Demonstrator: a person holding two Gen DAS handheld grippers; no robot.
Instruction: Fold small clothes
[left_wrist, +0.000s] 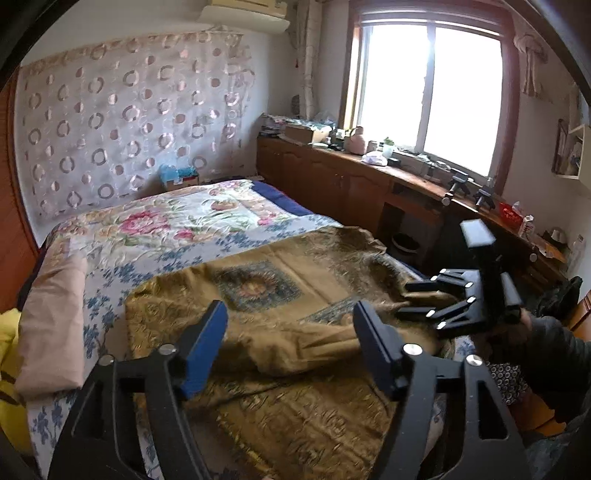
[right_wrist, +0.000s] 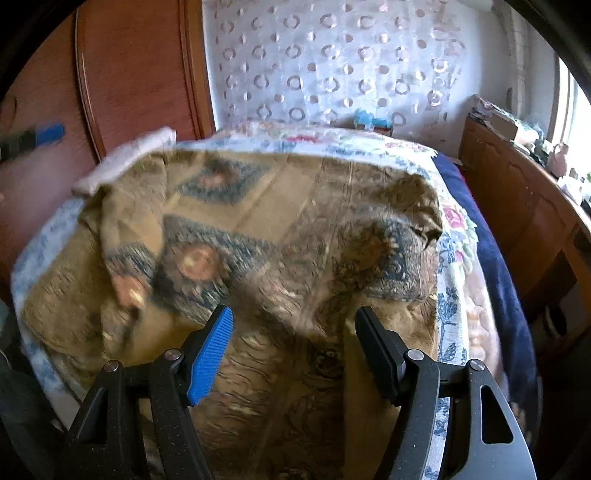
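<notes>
My left tongs are released, jaws wide apart, nothing between the pads; they hang just above the cloth. My right tongs are likewise spread and grip nothing, with the cloth below them. From the left wrist I see the right tongs over the cloth's right edge, held by a hand in a dark sleeve.

The cloth, mustard with blue medallions, lies rumpled on the bed; one flap is turned over onto it on its left side in the right wrist view. A pink bundle lies left of the cloth. Beyond the cloth: floral quilt. Right of the cloth: wooden cabinets under a window.
</notes>
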